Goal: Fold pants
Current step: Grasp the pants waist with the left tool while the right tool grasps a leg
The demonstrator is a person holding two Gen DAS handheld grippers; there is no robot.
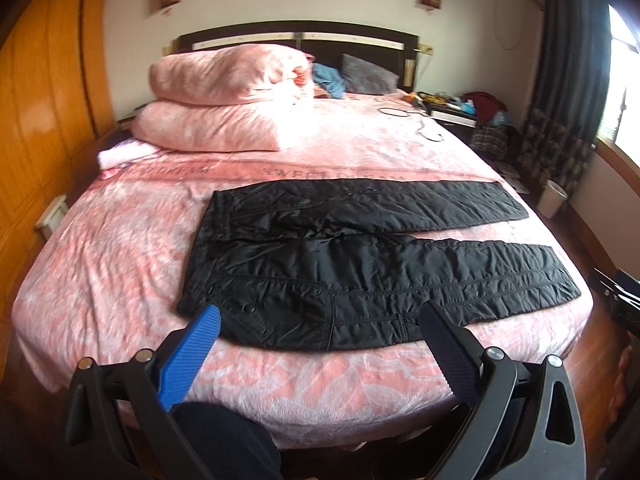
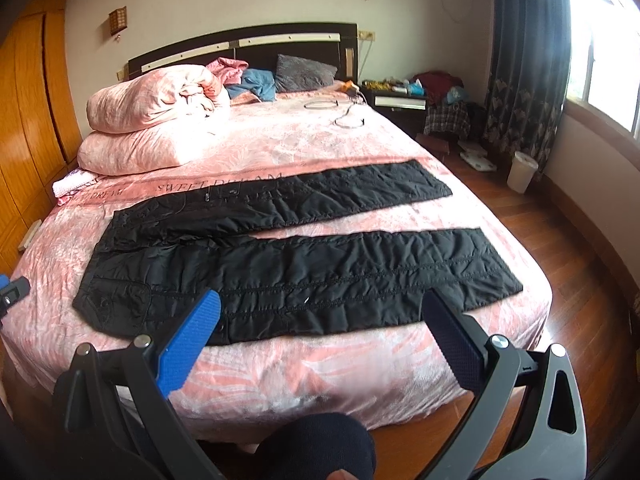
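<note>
Black quilted pants [image 1: 360, 264] lie flat across the pink bed [image 1: 120, 264], waist to the left, both legs spread apart and pointing right. They also show in the right wrist view [image 2: 304, 272]. My left gripper [image 1: 320, 316] is open and empty, held above the near edge of the bed by the waist and hip. My right gripper [image 2: 320, 304] is open and empty, held above the near leg. A part of the left gripper [image 2: 12, 290] shows at the left edge of the right wrist view.
A folded pink duvet [image 1: 224, 96] is stacked at the bed's head, with pillows and cables behind. An orange wardrobe [image 1: 40, 80] stands left. A cluttered nightstand [image 2: 400, 100], a white bin [image 2: 522, 170] and a curtained window are right. Wooden floor runs along the bed's right side.
</note>
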